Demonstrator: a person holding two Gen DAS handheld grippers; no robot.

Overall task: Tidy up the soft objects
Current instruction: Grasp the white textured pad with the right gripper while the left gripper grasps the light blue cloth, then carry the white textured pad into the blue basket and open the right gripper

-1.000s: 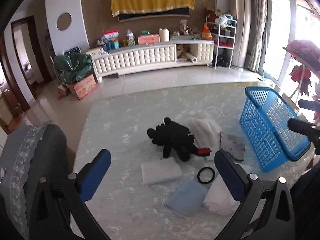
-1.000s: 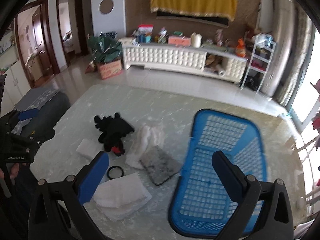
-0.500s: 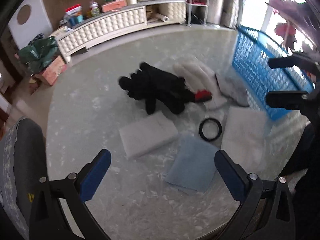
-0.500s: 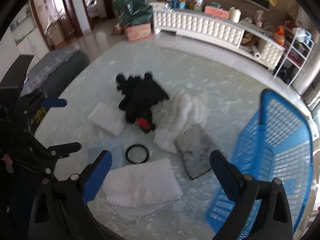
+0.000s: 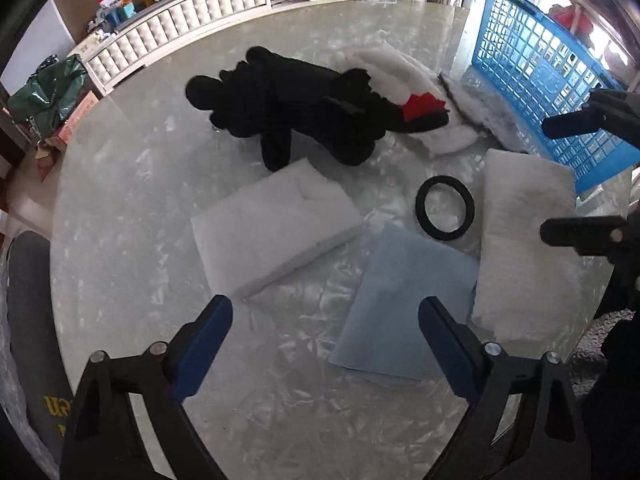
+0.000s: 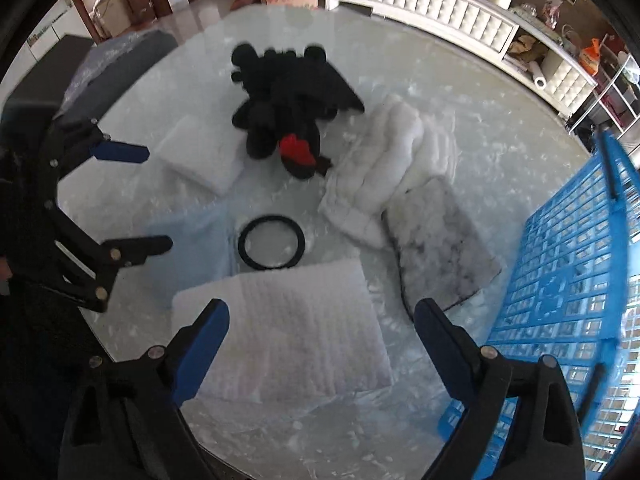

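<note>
A black plush toy with a red patch lies mid-table; it also shows in the right wrist view. Near it lie a white foam block, a blue cloth, a black ring, a white ribbed pad, a fluffy white cloth and a grey mottled pad. A blue basket stands at the right. My left gripper is open and empty above the foam block and blue cloth. My right gripper is open and empty above the ribbed pad.
The round glass table ends close in front of both grippers. A grey chair stands at its left side. A white cabinet with clutter runs along the far wall, with a green bag on the floor.
Both grippers have tilted down and moved closer to the table, so the soft objects now fill the views. Both stay open. Nothing on the table has moved.
</note>
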